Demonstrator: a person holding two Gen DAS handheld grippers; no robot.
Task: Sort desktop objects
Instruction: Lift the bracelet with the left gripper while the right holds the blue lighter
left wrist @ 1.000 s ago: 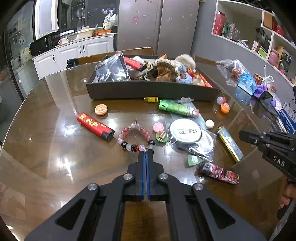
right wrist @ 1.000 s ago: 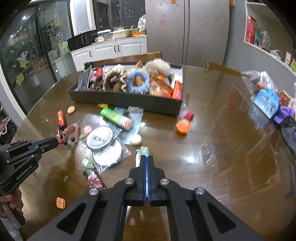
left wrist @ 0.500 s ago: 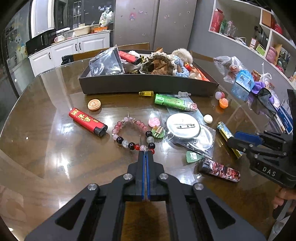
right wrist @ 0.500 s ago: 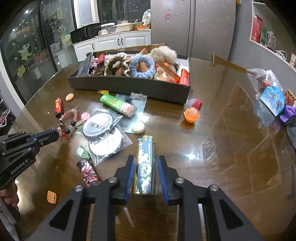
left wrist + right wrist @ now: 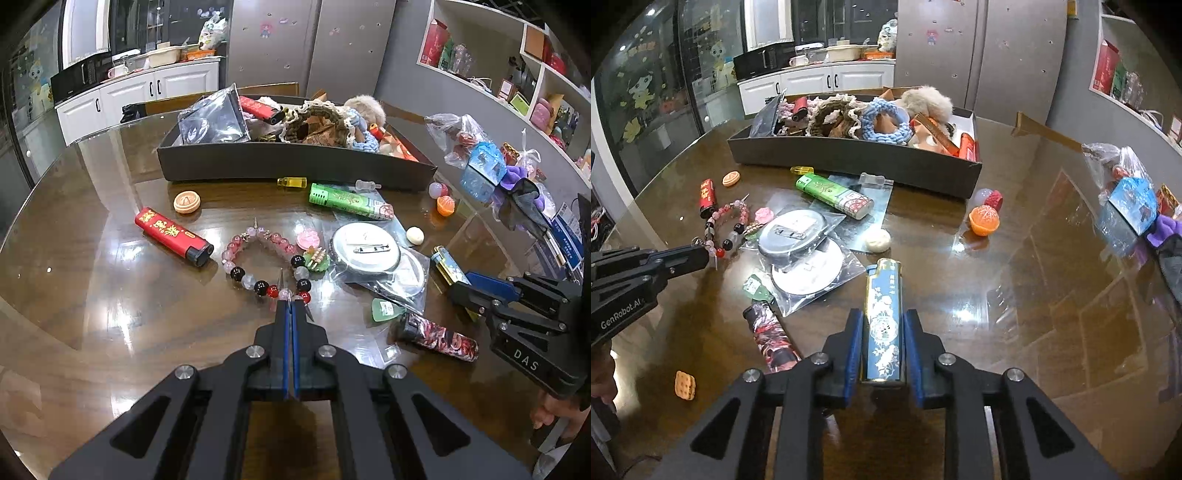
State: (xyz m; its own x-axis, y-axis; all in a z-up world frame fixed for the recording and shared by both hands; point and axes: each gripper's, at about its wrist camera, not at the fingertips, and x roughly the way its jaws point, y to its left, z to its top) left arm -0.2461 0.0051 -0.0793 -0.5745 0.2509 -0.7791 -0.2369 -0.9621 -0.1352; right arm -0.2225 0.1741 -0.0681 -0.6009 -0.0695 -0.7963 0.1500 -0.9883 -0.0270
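A: Your right hand-held gripper [image 5: 880, 334] is closing around the blue lighter [image 5: 882, 322] lying on the counter [image 5: 1015, 288]; are the pads touching?

B: Not quite. It looks stiff, light and glossy, so squeeze its flat sides mid-body. Your left hand-held gripper [image 5: 290, 303] is pinched together at the bead bracelet [image 5: 271, 264].

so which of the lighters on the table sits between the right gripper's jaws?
The blue floral lighter, lying between the closing right gripper. The red, green and red-black patterned ones lie clear of it.
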